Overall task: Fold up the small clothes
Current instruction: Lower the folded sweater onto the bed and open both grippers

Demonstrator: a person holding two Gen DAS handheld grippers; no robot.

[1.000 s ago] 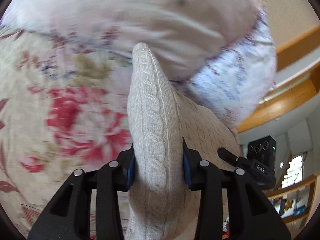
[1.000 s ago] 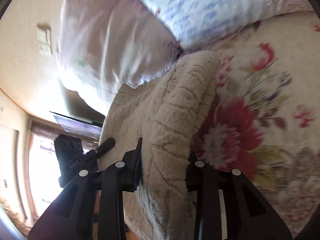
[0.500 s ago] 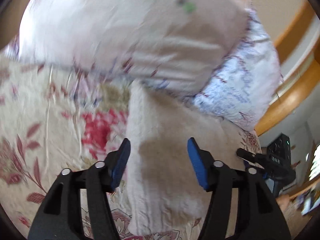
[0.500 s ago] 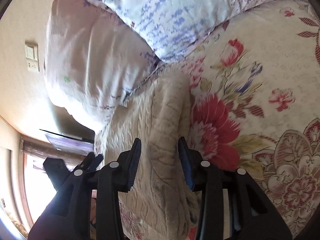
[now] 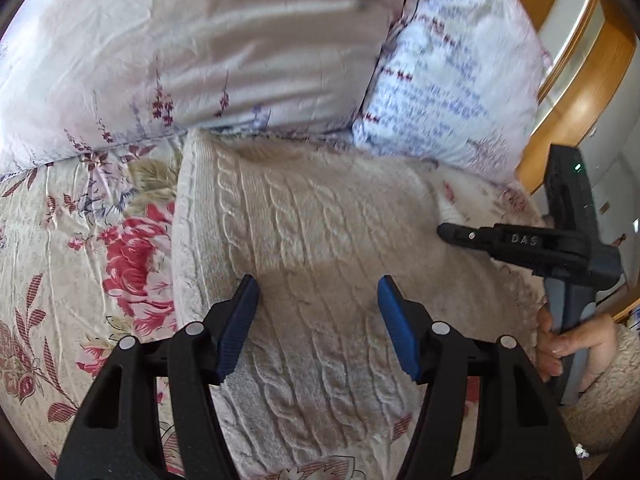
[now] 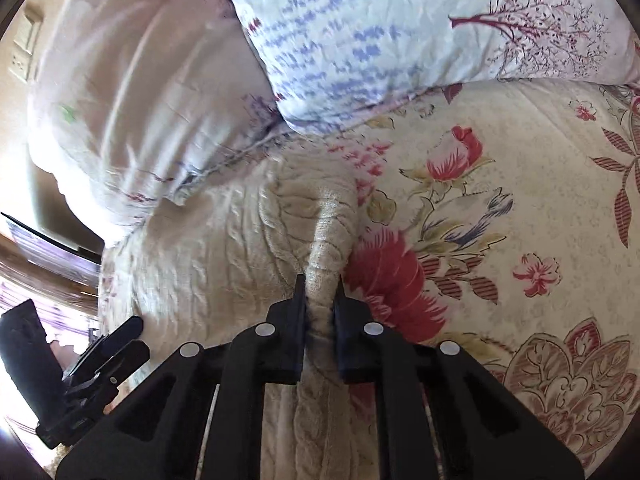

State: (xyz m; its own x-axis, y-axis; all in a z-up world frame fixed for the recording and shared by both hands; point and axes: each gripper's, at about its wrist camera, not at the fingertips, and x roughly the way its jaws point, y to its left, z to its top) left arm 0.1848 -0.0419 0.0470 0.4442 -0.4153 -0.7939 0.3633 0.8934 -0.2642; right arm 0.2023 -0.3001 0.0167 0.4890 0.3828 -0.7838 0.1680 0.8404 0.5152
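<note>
A cream cable-knit sweater (image 5: 320,216) lies folded on a floral bedsheet (image 5: 80,264), its far edge against the pillows. My left gripper (image 5: 318,300) is open, its blue pads apart just above the sweater's near part, holding nothing. My right gripper (image 6: 320,292) is shut on a pinched ridge of the sweater's right edge (image 6: 332,224). In the left wrist view the right gripper (image 5: 520,240) shows at the sweater's right side, held by a hand. In the right wrist view the left gripper (image 6: 116,340) shows at the lower left.
Two pillows lie along the far side: a pale pink one (image 5: 192,40) and a white one with blue and purple print (image 5: 452,80). A wooden bed frame (image 5: 580,88) is at the right. The floral sheet (image 6: 520,200) extends to the right of the sweater.
My left gripper let go of the sweater, opened and pulled back; the sweater now lies flat. My right gripper loosened half a second ago and has closed again on the sweater's edge.
</note>
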